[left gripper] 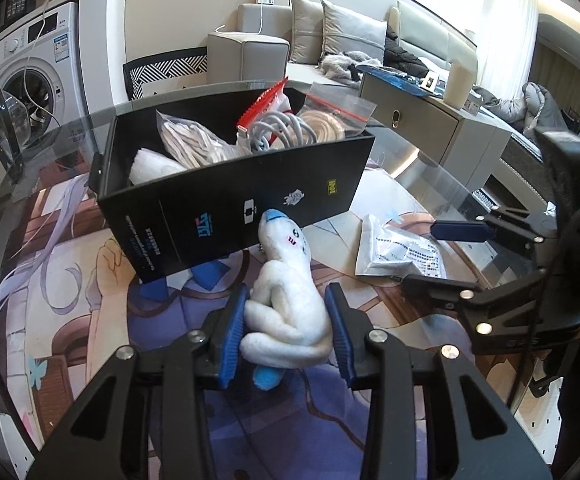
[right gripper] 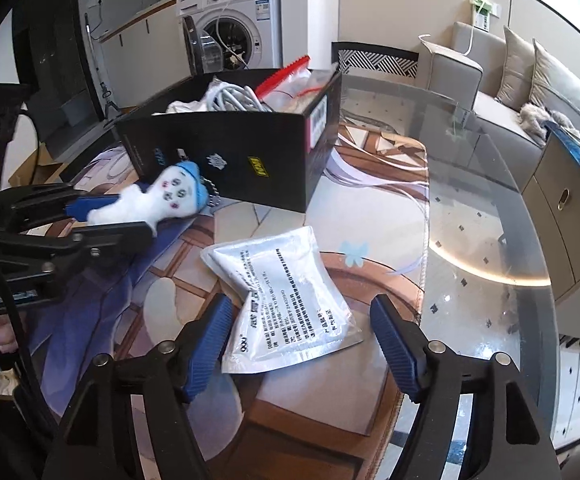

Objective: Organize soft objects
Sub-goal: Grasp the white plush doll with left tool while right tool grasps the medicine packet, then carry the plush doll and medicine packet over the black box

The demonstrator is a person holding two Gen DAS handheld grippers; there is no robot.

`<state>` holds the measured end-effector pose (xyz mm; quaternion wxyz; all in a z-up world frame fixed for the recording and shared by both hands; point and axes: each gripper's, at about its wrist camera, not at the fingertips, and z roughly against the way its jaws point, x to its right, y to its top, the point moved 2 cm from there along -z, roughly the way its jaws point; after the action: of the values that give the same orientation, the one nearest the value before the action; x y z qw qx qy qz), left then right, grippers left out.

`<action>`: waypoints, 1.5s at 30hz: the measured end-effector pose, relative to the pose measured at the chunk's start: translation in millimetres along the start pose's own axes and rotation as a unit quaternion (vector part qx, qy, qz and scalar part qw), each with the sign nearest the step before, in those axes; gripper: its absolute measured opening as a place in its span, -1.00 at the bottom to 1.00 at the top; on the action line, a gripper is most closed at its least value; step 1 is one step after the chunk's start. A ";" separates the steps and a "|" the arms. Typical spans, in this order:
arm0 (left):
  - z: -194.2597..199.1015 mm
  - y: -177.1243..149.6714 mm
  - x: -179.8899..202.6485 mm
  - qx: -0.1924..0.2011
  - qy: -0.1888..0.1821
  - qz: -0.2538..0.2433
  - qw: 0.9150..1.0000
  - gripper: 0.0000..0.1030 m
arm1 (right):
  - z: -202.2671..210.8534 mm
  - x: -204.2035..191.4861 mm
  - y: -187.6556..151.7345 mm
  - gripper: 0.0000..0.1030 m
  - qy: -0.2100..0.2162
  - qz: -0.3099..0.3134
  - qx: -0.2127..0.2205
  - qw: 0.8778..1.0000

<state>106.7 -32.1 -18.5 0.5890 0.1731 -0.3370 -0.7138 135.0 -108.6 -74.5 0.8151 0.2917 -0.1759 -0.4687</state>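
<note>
Your left gripper [left gripper: 287, 332] fingers clench the white plush toy [left gripper: 285, 292] just before the crowded black box [left gripper: 233, 184], while your right gripper [right gripper: 302, 344] fingers gape over the bench's [right gripper: 470, 240] foil pouch [right gripper: 285, 300].

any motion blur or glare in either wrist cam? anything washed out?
Left wrist view: plush toy between the left gripper pads is sharp; window at upper right is blown out; heavy fisheye bending at the edges. Right wrist view: the plush toy is smeared by motion blur; glass table carries a bright curved glare streak; silver pouch print stays legible.
</note>
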 end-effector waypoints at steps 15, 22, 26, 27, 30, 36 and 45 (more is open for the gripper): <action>20.7 2.8 -2.6 0.029 -0.006 0.007 1.000 -0.27 | -3.8 -16.3 8.8 -0.12 -0.006 0.010 -0.007 1.000; 27.4 5.4 -3.6 0.037 -0.004 0.009 0.999 -0.27 | 2.7 -14.4 7.6 -0.35 0.012 0.008 0.004 1.000; 26.3 3.2 -5.6 0.034 -0.003 0.008 0.999 -0.27 | 4.8 -15.6 7.7 -0.38 0.016 0.010 0.008 1.000; 26.1 2.8 -5.9 0.034 -0.003 0.008 0.999 -0.28 | 4.9 -15.9 7.8 -0.38 0.017 0.009 0.009 1.000; 26.3 3.1 -6.1 0.036 -0.004 0.010 0.999 -0.29 | 6.2 -17.7 7.9 -0.39 0.021 0.012 0.012 1.000; 30.3 3.5 -8.1 0.045 -0.009 0.011 0.999 -0.32 | 16.1 -19.8 10.2 -0.40 0.027 0.016 0.029 0.999; 44.2 6.8 -7.3 0.069 -0.015 0.015 0.997 -0.32 | 35.9 -21.5 15.8 -0.40 0.031 0.017 0.056 0.998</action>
<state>84.9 -13.3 16.6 0.5815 0.1969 -0.3967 -0.6824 114.6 -94.9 -37.0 0.8105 0.3480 -0.1819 -0.4347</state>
